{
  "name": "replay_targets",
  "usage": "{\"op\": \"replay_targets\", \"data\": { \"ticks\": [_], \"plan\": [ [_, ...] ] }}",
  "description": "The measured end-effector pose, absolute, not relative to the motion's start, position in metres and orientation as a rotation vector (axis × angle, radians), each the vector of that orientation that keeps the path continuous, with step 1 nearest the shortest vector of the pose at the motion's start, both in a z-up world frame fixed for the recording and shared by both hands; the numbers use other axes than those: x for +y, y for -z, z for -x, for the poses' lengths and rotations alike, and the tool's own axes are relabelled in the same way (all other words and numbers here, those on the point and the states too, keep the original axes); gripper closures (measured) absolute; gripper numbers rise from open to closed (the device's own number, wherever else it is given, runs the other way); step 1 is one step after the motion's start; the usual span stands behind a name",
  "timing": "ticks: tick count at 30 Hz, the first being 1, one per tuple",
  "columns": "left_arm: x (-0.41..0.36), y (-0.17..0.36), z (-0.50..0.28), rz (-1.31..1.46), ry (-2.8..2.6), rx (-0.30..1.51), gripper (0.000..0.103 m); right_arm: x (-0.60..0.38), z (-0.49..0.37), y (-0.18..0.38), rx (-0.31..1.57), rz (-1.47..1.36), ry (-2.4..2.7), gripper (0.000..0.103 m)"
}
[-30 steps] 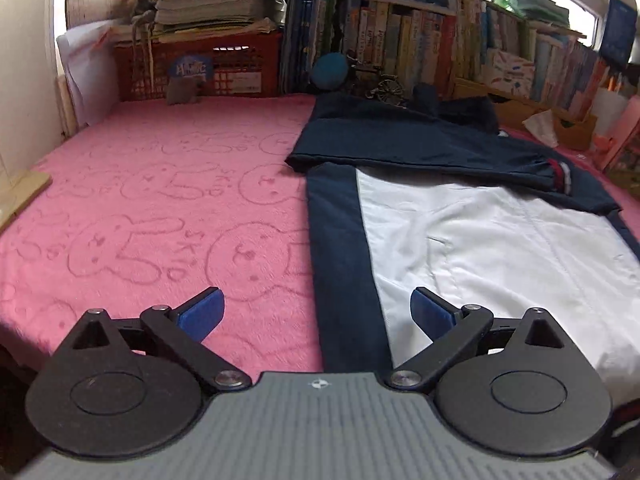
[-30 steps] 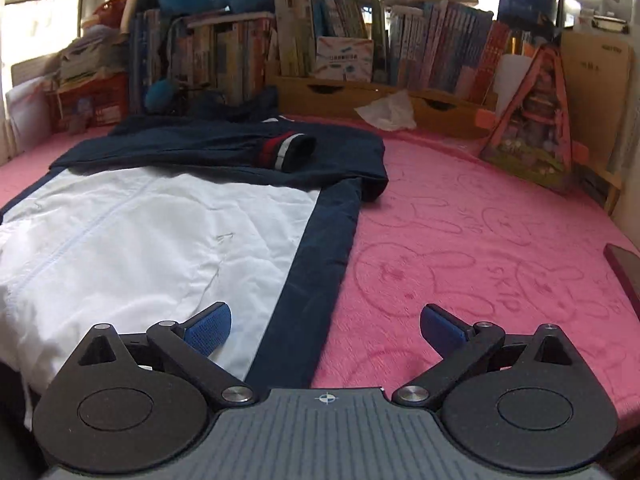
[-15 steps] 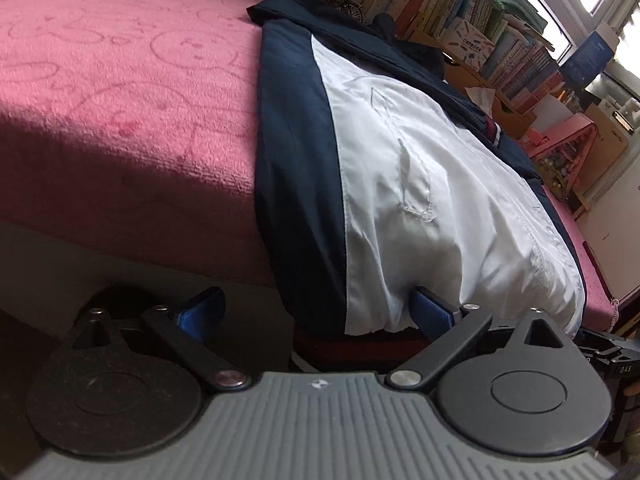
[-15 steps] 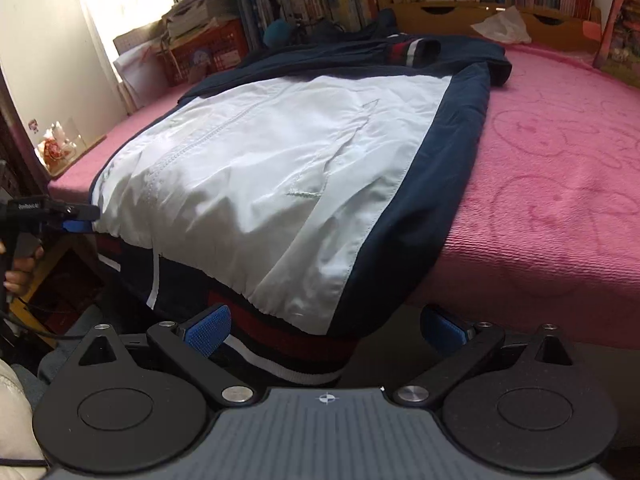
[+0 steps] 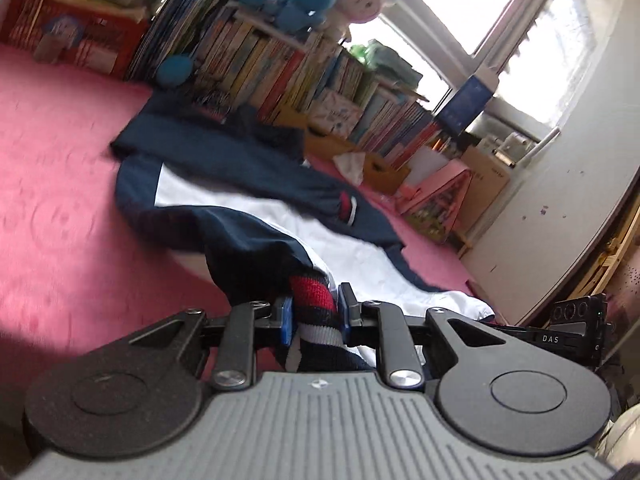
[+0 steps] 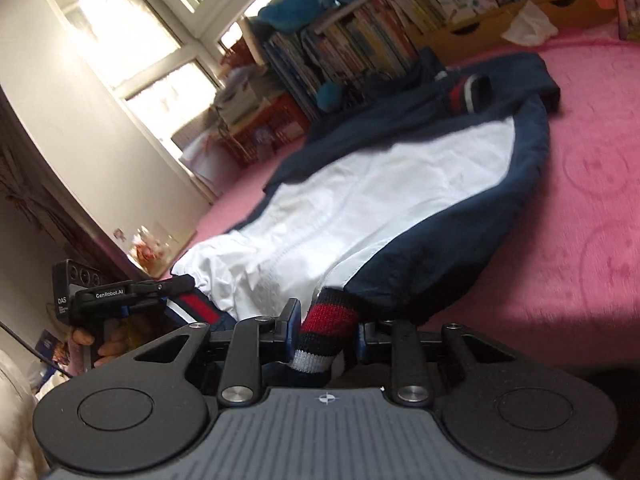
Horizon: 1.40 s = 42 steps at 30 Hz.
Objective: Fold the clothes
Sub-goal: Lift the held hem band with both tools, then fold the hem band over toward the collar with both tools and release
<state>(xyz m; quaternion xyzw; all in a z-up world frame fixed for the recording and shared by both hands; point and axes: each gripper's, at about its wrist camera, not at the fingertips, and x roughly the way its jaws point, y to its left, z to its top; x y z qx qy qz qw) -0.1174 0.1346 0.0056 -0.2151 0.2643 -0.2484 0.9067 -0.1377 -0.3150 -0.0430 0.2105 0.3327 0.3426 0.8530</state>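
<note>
Well, both tongs had cloth in them at that moment. The left tongs (image 5: 314, 314) were closed tight on the striped hem band (image 5: 316, 312) of the jacket (image 5: 248, 168), red, navy and white rib bunched between the blue pads. The right tongs (image 6: 326, 330) were clamped the same way on the other corner of that hem, the knit pinched into a thick roll. From the right-hand view, a hand (image 6: 102, 340) could be seen gripping the handle of the left tool at the near left.

The jacket lay spread on the pink bedspread (image 5: 52, 200), its white front panel up, navy side strips running away toward the far bookshelf (image 5: 304, 72). At the far end a sleeve lay across the chest, its striped cuff (image 6: 468, 94) resting on the navy cloth, so the arms looked already tucked in. The near hem was lifted off the bed's edge, with the fabric humped and slack behind both grips.

By my reckoning the job stood partway: sleeves in, body not yet doubled over. The hem looked set to travel toward the collar, and the fold would need both corners kept level so the white panel landed flat.
</note>
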Motion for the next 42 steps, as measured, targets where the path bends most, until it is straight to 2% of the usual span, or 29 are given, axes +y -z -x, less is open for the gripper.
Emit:
{"op": "replay_targets", "data": {
  "ticks": [5,9,13,14,16,18,19,21,24,31,34,38,40,42],
  "plan": [
    [0.135,-0.003,0.046,0.433,0.397,0.517,0.081,-0.319,0.065,0.015,0.574,-0.551,-0.688,0.075],
    [0.136,0.005,-0.013,0.429,0.279,0.523,0.075,-0.326,-0.008,0.019,0.561,-0.634,-0.52,0.074],
    [0.144,0.01,-0.026,0.357,0.17,0.527,0.071,-0.328,-0.052,0.036,0.61,-0.544,-0.326,0.063],
    [0.143,0.008,-0.024,0.313,0.17,0.518,0.068,-0.328,-0.054,0.04,0.606,-0.509,-0.301,0.061],
    [0.142,0.004,-0.019,0.225,0.171,0.499,0.057,-0.329,-0.053,0.044,0.578,-0.439,-0.271,0.046],
    [0.141,0.0,-0.014,0.136,0.172,0.48,0.04,-0.334,-0.042,0.037,0.505,-0.333,-0.267,0.036],
    [0.141,-0.002,-0.012,0.092,0.173,0.47,0.036,-0.334,-0.035,0.032,0.473,-0.253,-0.258,0.029],
    [0.14,-0.006,-0.007,0.005,0.174,0.449,0.026,-0.328,-0.029,0.028,0.443,-0.086,-0.245,0.024],
    [0.12,0.001,-0.004,-0.146,0.263,0.465,0.014,-0.311,-0.026,0.031,0.443,0.127,-0.255,0.022],
    [0.055,0.031,0.009,-0.518,0.394,0.39,0.011,-0.259,-0.021,0.053,0.474,0.301,-0.388,0.021],
    [0.042,0.037,-0.009,-0.612,0.298,0.364,0.011,-0.227,-0.027,0.063,0.468,0.478,-0.397,0.021],
    [0.065,0.015,-0.053,-0.384,0.0,0.353,0.011,-0.205,-0.045,0.065,0.431,0.628,-0.308,0.022],
    [0.097,0.0,-0.069,-0.132,-0.084,0.392,0.007,-0.22,-0.052,0.061,0.441,0.523,-0.274,0.022],
    [0.117,-0.005,-0.067,-0.004,-0.001,0.394,0.007,-0.239,-0.059,0.056,0.454,0.398,-0.242,0.022]
  ]
}}
